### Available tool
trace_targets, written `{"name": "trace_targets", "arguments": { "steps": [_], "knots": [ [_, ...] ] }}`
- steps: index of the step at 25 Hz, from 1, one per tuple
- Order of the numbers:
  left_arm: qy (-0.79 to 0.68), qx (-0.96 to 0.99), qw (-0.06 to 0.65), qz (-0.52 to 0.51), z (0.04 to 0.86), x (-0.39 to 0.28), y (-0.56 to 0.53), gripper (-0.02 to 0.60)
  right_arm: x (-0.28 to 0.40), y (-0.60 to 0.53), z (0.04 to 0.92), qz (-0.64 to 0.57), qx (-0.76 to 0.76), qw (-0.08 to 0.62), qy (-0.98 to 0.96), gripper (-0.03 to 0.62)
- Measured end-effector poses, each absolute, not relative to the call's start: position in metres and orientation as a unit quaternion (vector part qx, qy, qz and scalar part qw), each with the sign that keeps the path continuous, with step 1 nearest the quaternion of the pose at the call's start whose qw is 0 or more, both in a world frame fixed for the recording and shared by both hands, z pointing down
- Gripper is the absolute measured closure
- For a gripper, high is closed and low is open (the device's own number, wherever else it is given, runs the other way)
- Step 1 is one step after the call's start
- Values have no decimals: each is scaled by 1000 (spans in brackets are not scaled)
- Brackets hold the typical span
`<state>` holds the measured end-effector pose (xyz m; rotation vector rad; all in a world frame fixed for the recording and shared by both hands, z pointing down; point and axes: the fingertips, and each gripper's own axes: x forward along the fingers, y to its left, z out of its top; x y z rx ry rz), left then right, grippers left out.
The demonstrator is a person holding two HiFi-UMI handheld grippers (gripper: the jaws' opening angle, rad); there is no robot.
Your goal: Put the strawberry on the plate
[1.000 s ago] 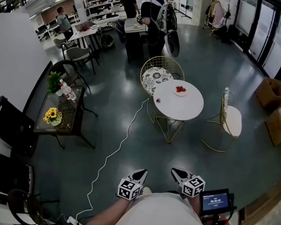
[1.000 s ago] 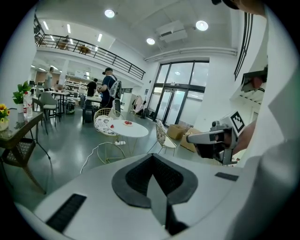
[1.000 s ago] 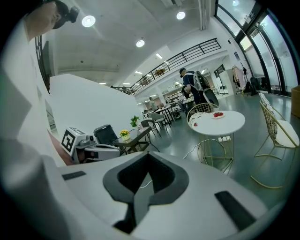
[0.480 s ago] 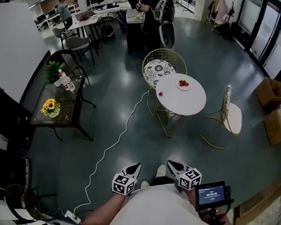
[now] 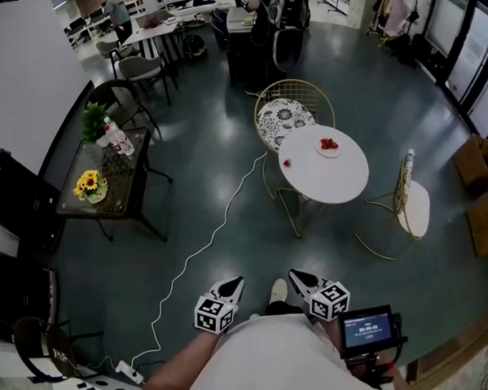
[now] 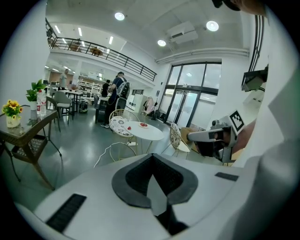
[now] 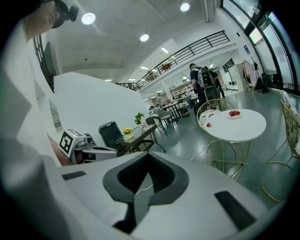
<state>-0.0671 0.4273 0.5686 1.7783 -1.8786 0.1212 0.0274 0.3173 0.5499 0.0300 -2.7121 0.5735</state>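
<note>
Nearest, both grippers are held low before the body, the left gripper (image 5: 234, 283) and the right gripper (image 5: 297, 275) side by side. Each has its jaws pressed together, with nothing caught between them. Black-and-white square markers are carried on their cubes; no lettering is seen there. Just right of the right gripper a small screen (image 5: 367, 330) is lit with a row of digits, too small to be read. A light shoe (image 5: 278, 290) is seen between the grippers, and a white cable (image 5: 200, 253) is trailed across the dark floor (image 5: 227, 183) from a power strip (image 5: 127, 370) toward the round white tabletop (image 5: 325, 176). To the left, a dark side table (image 5: 105, 189) is set with yellow flowers (image 5: 89, 187), a bottle (image 5: 120, 141) whose label cannot be read, and a green plant (image 5: 93, 120). On the tabletop the strawberry (image 5: 287, 163) lies alone near the left edge, well apart from the plate (image 5: 329, 146) at the far side, on which red fruit is already gathered. A gold wire chair (image 5: 295, 114) stands behind, another (image 5: 412, 204) to the right. Against a second ago, the tabletop is found further right in the head view and the far desks and people have slid to the top edge. The strawberry, the plate and the closed jaws are unchanged.
</note>
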Motion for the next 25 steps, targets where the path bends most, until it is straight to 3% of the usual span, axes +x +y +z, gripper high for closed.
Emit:
{"name": "trace_targets", "arguments": {
  "steps": [25],
  "knots": [
    [-704, 650, 280, 64, 569, -132, 263, 577, -43, 160, 565, 221, -11, 187, -957, 589]
  ]
}}
